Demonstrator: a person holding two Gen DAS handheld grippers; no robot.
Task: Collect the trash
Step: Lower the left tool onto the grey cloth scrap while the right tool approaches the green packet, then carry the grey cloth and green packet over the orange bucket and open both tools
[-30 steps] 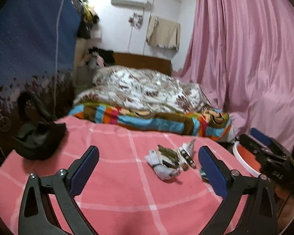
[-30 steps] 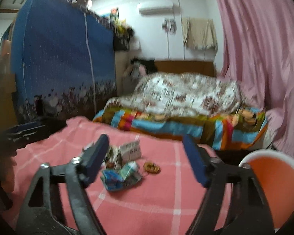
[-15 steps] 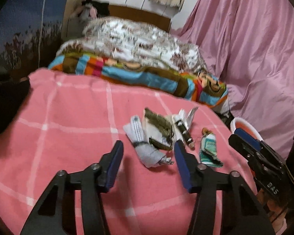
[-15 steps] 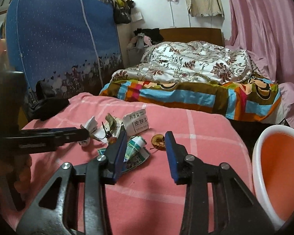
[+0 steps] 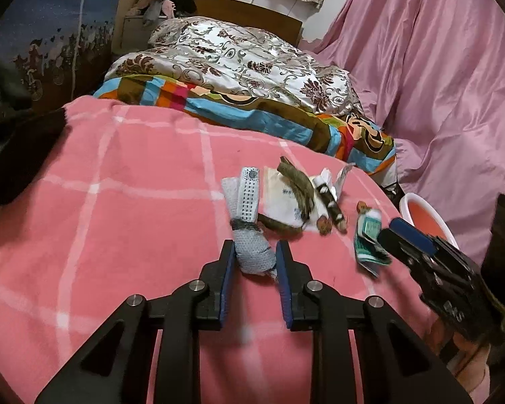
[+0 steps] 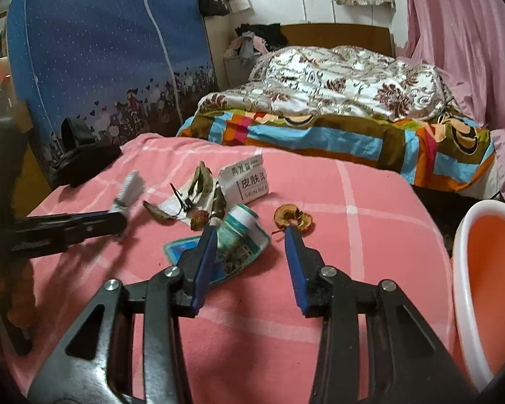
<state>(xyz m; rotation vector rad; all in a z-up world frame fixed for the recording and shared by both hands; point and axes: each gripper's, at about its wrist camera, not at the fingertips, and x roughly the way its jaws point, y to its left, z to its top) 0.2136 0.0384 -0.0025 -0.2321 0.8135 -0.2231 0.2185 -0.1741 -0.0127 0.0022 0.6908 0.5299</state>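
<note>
Counted on the pink checked blanket (image 6: 370, 262): one grey mesh cloth wad (image 5: 252, 256), one white paper packet (image 5: 281, 202), one white printed box (image 6: 247, 181), one crumpled teal wrapper (image 6: 239, 242), one dried fruit slice (image 6: 293, 219), and one dark striped stick wrapper (image 5: 331, 207). Withered leaves number at least two. One orange bin (image 6: 491, 269) stands beside the blanket. Two grippers are present.

Orange bin (image 6: 488, 269) cut by frame edge, green packet (image 5: 368, 242) motion-blurred
</note>
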